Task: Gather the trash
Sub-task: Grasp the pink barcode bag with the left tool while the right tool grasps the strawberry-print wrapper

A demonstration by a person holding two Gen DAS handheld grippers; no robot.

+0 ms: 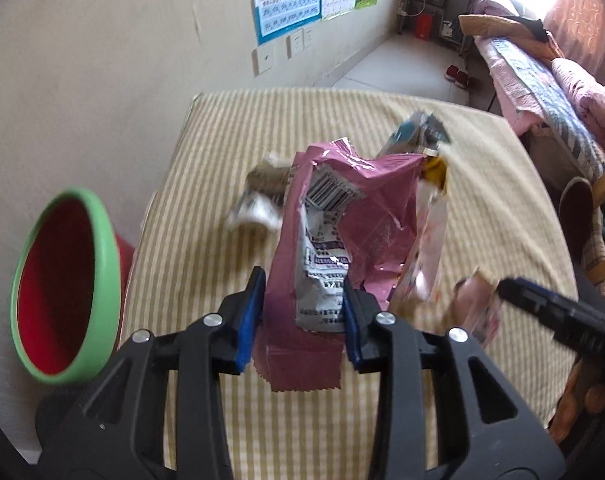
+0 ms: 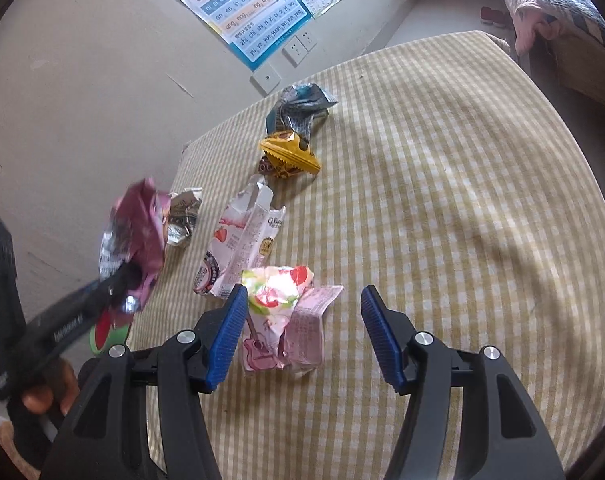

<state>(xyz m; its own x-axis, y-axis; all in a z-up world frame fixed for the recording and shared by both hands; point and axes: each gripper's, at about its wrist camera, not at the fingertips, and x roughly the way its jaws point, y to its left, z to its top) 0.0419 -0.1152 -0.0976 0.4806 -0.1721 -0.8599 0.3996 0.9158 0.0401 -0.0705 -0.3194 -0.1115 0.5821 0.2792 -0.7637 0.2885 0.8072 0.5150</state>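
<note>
1. The worktop (image 2: 442, 200) is covered with a yellow and white checked cloth and stands against a beige wall with school posters.
2. A red bin with a green rim (image 1: 62, 280) stands at the near left, just beside the worktop edge.
3. The left gripper (image 1: 302, 308) holds a crumpled pink foil wrapper with a barcode (image 1: 342, 220); the fingers are closed on its lower part, and the wrapper is lifted above the cloth.
4. The right gripper (image 2: 304, 332) has its fingers spread wide apart and grips nothing. Between them lies a crumpled pink and white wrapper with red fruit print (image 2: 282, 312), touching the left finger.
5. Farther away on the cloth lie a flattened pink strawberry milk carton (image 2: 238, 248), a silver foil wrapper (image 2: 182, 216), a yellow snack wrapper (image 2: 290, 156) and a blue-grey foil wrapper (image 2: 302, 108).
</note>
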